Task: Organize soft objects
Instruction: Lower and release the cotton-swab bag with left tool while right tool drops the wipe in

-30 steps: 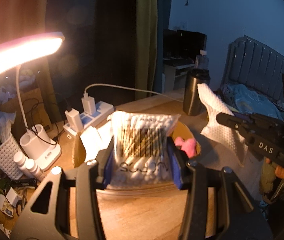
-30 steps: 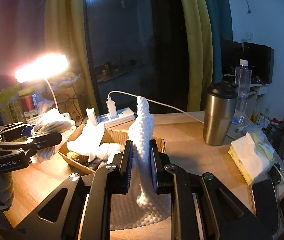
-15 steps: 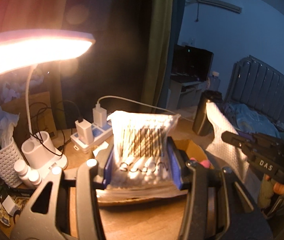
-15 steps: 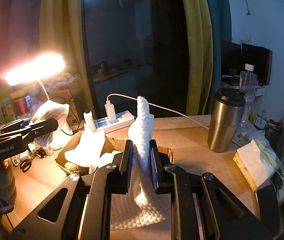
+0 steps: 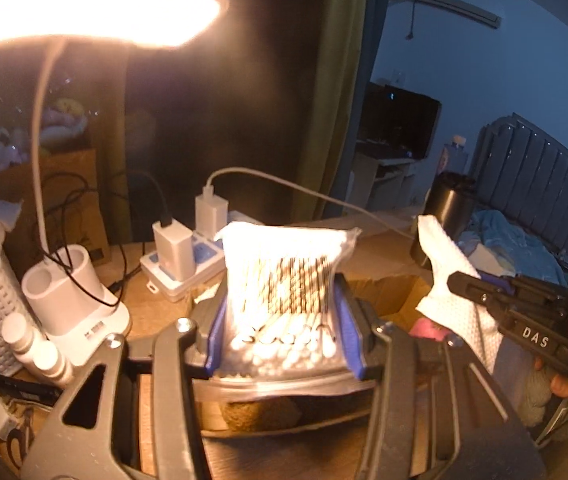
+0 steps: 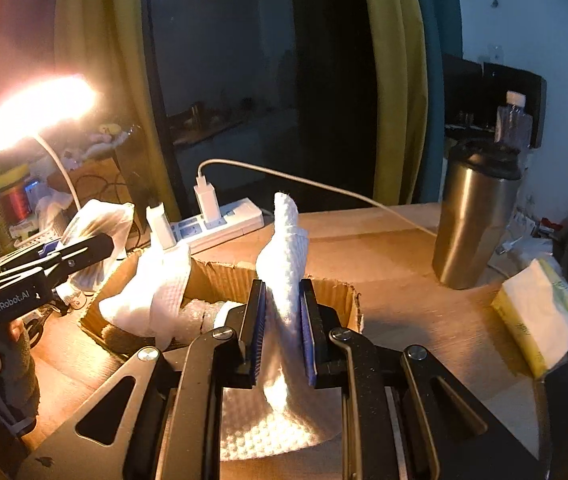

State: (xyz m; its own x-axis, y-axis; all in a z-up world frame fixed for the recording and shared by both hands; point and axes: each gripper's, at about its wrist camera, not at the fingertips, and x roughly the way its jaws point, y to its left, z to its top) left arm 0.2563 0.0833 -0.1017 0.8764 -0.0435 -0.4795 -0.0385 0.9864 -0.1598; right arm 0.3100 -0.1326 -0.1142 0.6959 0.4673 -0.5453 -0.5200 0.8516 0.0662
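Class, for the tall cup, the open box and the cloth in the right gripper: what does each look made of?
Tall cup: probably brushed steel, with a dull metallic sheen. Open box: corrugated cardboard, brown with a fluted torn edge. Cloth: soft white woven textile or thick paper towel, waffle-textured.

A clear bag of cotton swabs [image 5: 284, 292] stands upright at centre frame; a white waffle-textured cloth [image 6: 284, 280] rises pinched, lower centre.

"DAS" on right claw [image 5: 460, 280], "GenRobot.AI" on left claw [image 6: 104, 245]
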